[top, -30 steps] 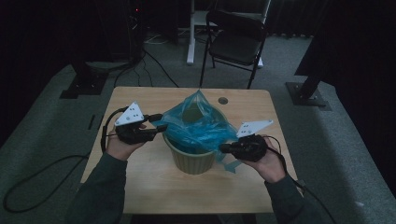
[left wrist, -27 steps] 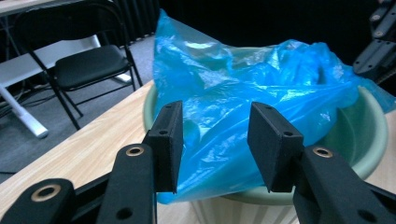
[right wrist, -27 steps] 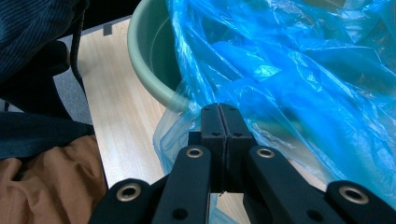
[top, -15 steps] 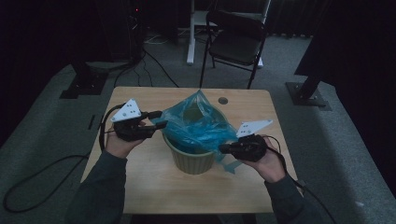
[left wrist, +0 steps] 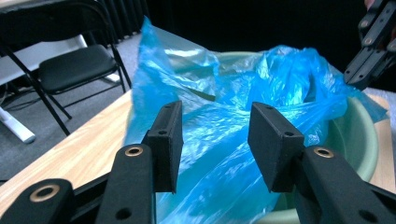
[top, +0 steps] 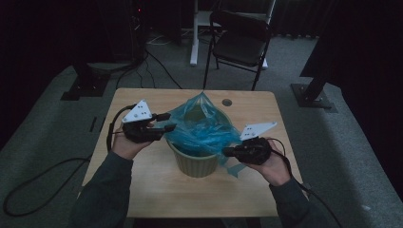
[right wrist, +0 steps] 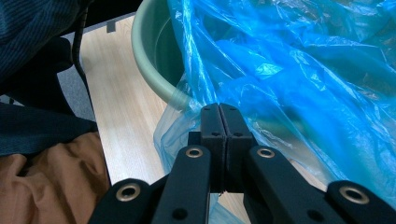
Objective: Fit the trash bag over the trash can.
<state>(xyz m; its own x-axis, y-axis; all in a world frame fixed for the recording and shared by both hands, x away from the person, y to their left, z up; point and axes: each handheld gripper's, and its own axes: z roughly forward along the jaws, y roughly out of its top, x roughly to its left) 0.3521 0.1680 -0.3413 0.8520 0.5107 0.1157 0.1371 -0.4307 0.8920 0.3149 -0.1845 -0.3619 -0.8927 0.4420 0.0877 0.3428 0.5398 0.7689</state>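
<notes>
Bag [top: 202, 130] upright, peak away from person

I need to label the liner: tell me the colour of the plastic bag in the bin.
Translucent blue bag, clearest in the right gripper view.

One blue bag [top: 204, 128], one green pot [top: 196, 162], one table [top: 157, 190], one chair [top: 242, 42], two hand-held grippers.

Wooden table [top: 157, 190], one round hole [top: 227, 102] near its far edge. Black folding chair [top: 242, 45] behind it. Cables [top: 28, 183] on grey carpet.
</notes>
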